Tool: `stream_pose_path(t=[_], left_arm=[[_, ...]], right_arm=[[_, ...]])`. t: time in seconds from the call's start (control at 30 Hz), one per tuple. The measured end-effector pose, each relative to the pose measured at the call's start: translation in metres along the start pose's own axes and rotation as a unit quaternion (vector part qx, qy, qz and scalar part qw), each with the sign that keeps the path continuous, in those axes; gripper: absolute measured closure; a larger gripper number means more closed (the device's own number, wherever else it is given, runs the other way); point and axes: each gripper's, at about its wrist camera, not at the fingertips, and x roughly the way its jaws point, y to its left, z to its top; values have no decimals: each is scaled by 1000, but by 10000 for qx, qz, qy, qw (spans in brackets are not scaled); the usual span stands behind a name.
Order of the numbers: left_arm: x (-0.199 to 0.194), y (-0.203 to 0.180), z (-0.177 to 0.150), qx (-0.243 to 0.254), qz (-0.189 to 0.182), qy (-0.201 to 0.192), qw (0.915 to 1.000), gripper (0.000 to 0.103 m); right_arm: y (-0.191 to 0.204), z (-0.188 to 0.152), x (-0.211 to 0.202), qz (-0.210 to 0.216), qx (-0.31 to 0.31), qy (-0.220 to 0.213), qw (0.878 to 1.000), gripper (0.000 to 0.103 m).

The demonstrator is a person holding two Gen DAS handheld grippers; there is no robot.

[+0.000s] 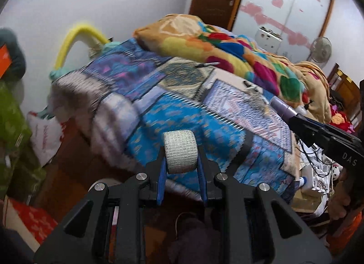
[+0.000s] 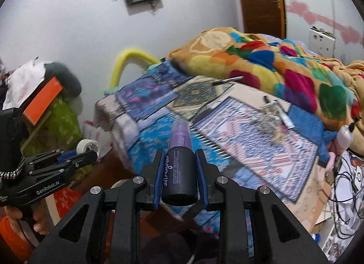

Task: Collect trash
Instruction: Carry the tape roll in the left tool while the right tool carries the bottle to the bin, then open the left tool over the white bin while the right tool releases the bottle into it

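Two grippers are loaded, and both are held out over the near edge of a bed (image 1: 182, 114) spread with a blue patterned sheet, a bright flowered blanket (image 1: 238, 57) heaped along its far side. No bin or trash bag that I can identify shows in either view, so where these things go cannot be told; by my reading the picking-up is done for two pieces and the dropping-off remains.

The left gripper (image 1: 180, 170) is closed narrowly on a roll of white tape (image 1: 180, 151), blue pads pressing its flat sides. The right gripper (image 2: 179, 173) is clamped on a small dark spray bottle (image 2: 179, 168) with a purple cap, cap pointing forward.

Still on the bed lie more small things: a pen (image 1: 207, 64) near the blanket's edge, and a clutter of shiny metal bits (image 1: 254, 95) with a small tube (image 2: 287, 120) beside them. Whether those count as trash I cannot say.

The right view alone shows the bottle's label, the tube, the open core of the tape roll (image 2: 87, 147) and an orange box (image 2: 43, 100) on the pile at left. The left view alone shows a standing fan (image 1: 321, 50) by the far wardrobe and a white shopping bag (image 1: 45, 136) on the floor.
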Motion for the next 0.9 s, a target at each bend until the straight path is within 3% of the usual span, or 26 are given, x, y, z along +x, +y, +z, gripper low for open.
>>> stream_pose_path(t=[0.4, 0.63, 0.9], left_arm=[[5, 100, -58, -635, 752, 283, 9947, 79], [41, 156, -93, -1106, 807, 756, 9877, 79], [94, 210, -124, -1662, 874, 1301, 9736, 79]], right_arm=[[92, -18, 68, 605, -734, 692, 9931, 79], [145, -40, 125, 980, -1119, 1273, 9806, 79], [190, -67, 198, 1146, -1463, 2057, 9608, 79]])
